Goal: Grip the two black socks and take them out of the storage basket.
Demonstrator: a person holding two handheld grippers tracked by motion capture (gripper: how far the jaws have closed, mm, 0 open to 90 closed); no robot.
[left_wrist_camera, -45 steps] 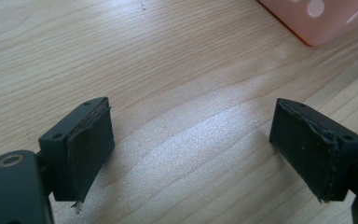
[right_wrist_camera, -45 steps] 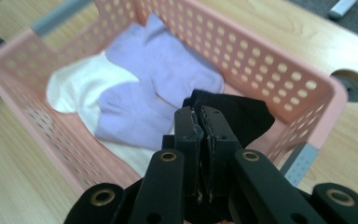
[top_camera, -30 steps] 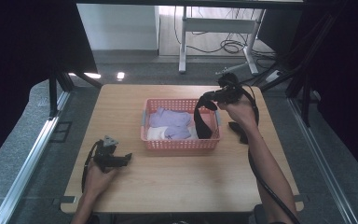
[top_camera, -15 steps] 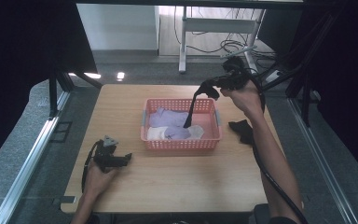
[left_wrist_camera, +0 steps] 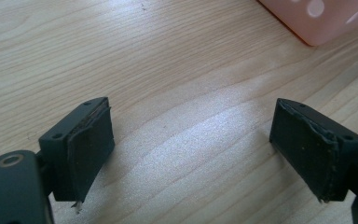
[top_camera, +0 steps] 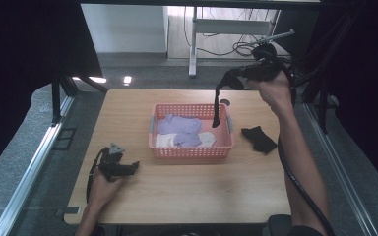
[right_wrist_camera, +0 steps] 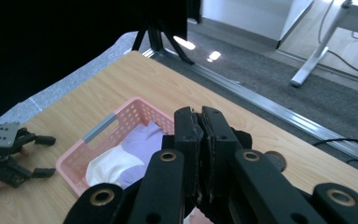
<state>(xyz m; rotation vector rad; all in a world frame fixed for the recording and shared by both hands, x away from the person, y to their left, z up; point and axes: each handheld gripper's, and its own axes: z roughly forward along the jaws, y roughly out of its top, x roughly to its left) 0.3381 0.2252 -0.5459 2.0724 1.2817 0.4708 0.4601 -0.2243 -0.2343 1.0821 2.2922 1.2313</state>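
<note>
Held sock: a dark sock (top_camera: 216, 105) hangs limp from the right gripper (top_camera: 228, 79), its free end dangling over the far right part of the pink basket (top_camera: 191, 152), above the clothes inside.
Handling: judged soft, light and floppy, not fragile; it will swing and drape, so a pinch on one end is enough, though thin fabric could slip from a loose pinch.
Where to hold: near the cuff or toe end, with a fold of cloth fully between the pads.
Right gripper state: jaws pressed tight together on the sock's top end, held high above the table (top_camera: 187, 196).
Second sock: another dark sock (top_camera: 259, 139) lies crumpled on the table, just right of the basket.
Basket contents: lilac cloth (top_camera: 179, 124) and white cloth (top_camera: 206, 138), bunched together.
Left gripper: the left gripper (top_camera: 126, 168) rests on the table, well apart from the basket's near left corner, jaws spread wide, nothing between them.
</note>
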